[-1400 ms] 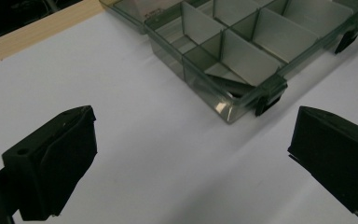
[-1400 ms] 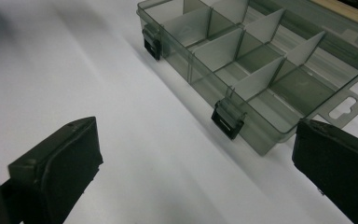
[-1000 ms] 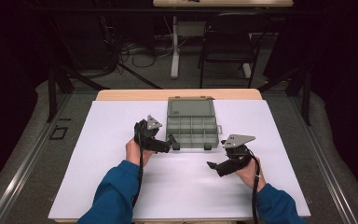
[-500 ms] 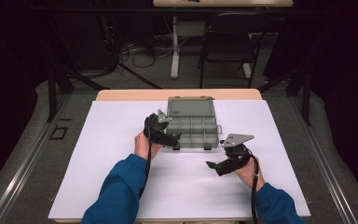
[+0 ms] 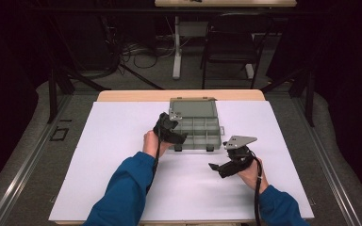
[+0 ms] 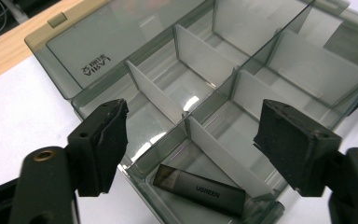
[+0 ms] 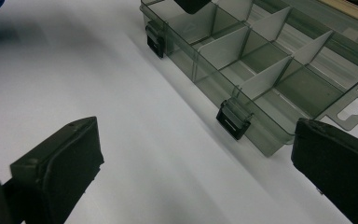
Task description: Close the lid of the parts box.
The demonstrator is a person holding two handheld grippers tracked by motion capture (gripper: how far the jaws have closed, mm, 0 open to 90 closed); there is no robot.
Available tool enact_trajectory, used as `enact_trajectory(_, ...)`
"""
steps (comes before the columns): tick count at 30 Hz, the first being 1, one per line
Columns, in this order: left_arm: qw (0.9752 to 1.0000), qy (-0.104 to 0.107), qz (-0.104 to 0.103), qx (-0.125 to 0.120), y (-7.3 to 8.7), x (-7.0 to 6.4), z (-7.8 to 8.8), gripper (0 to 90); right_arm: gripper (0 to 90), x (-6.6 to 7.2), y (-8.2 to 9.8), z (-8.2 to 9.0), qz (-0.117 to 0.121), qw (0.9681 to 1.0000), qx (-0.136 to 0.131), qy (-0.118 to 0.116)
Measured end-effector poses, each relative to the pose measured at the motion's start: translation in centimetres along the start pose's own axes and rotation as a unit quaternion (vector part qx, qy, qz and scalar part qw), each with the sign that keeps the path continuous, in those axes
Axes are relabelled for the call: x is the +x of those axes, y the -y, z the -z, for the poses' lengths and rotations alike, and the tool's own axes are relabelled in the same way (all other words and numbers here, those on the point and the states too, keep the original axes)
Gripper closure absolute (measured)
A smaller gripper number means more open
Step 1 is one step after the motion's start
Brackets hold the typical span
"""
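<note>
A dark grey, slim metal USB stick (image 6: 198, 190) lies flat in the corner cell of the translucent grey plastic organiser box (image 6: 261, 70). The left gripper (image 6: 191, 135) hovers above it, jaws just closing yet apart on nothing. The right gripper (image 7: 200, 172) gapes empty.

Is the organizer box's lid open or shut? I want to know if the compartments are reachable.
Open. The organizer box has its lid folded back flat, its dividers exposed from above.

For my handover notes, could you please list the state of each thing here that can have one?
Box: open, lid laid back flat.
Latches: undone.
Adapter: lying flat in a corner compartment.
Other compartments: empty, as far as visible.
Left gripper: open over the box, jaws just been closing, holding nothing.
Right gripper: open, above the table, holding nothing.
</note>
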State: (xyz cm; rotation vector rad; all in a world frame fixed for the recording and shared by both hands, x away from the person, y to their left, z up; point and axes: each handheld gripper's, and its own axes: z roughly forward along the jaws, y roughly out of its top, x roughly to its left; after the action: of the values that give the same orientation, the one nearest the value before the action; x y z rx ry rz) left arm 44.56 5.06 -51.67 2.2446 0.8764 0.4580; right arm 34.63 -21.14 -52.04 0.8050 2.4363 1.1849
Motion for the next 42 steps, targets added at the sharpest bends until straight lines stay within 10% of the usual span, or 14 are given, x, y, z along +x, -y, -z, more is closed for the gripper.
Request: enact_trajectory(42, 0.9999, -0.002, -0.008, 0.014, 0.0, 0.1, -2.6, 55.0, 5.5, 0.0, -0.1, -0.2, -0.004, 0.9997, 0.003, 0.024)
